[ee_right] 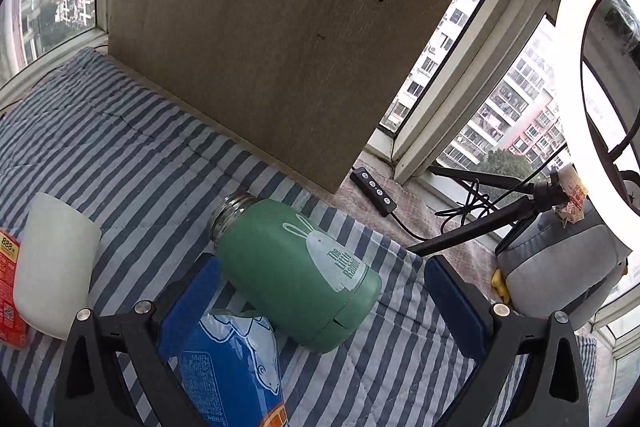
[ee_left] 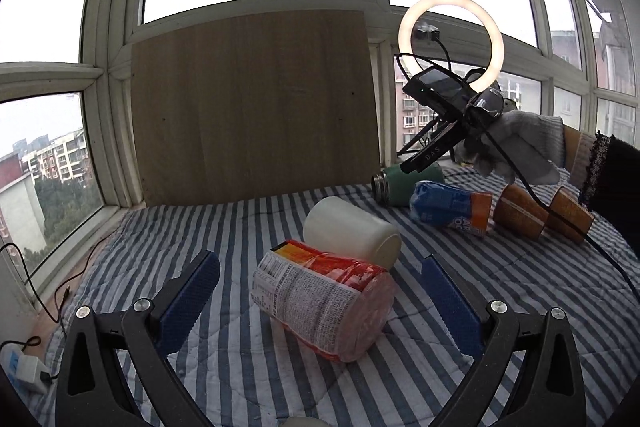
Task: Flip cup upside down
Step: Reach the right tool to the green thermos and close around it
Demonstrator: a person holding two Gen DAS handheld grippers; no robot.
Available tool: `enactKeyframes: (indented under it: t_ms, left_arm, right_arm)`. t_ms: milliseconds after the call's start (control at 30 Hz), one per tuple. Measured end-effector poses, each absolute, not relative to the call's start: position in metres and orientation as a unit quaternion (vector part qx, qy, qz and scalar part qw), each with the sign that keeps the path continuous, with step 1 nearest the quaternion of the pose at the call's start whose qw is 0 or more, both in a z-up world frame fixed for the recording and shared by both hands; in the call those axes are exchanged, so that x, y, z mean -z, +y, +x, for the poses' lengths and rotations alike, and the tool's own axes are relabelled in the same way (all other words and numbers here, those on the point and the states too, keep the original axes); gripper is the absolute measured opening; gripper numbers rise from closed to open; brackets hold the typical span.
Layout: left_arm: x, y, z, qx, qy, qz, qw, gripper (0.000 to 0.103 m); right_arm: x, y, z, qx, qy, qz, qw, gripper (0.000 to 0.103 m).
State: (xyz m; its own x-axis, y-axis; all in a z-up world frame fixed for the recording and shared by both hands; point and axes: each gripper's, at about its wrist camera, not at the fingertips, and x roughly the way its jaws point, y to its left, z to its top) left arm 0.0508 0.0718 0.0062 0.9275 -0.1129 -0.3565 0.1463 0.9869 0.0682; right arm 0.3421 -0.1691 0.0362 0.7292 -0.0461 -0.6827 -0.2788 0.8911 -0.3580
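A white cup (ee_left: 352, 231) lies on its side on the striped cloth (ee_left: 200, 235), just behind a red and white noodle pack (ee_left: 324, 303). It also shows at the left of the right wrist view (ee_right: 56, 267). My left gripper (ee_left: 320, 291) is open, its blue pads either side of the noodle pack, short of the cup. My right gripper (ee_right: 320, 291) is open above a green flask (ee_right: 296, 271) that lies on its side between its pads. In the left wrist view the right gripper (ee_left: 424, 159) hangs over the flask (ee_left: 400, 187), held by a gloved hand.
A blue snack bag (ee_left: 452, 207) and two brown cork-like cups (ee_left: 540, 215) lie at the right. A wooden board (ee_left: 256, 107) stands against the windows behind. A ring light (ee_left: 450, 43) on a tripod and a grey plush toy (ee_right: 560, 267) stand at the back right.
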Motion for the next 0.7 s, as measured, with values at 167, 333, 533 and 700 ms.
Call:
enactKeyframes:
  t_ms: [167,333,533,700]
  left_arm:
    - [-0.007,0.071,0.049,0.068,0.180,0.042,0.980,0.103]
    - [-0.009,0.072,0.046,0.070,0.176,0.041,0.981,0.103]
    - [-0.009,0.071,0.044,0.075,0.180,0.039,0.980,0.102]
    - [-0.007,0.067,0.047,0.080,0.186,0.046,0.978,0.103]
  right_arm:
    - [-0.019,-0.160,0.355,-0.073,0.391,-0.269,0.877,0.100]
    - [-0.003,-0.152,0.369,-0.072,0.412,-0.295,0.859,0.100]
    - [0.016,-0.147,0.385,-0.071,0.426,-0.309,0.848,0.101]
    - [0.023,-0.146,0.393,-0.055,0.426,-0.319,0.845,0.101]
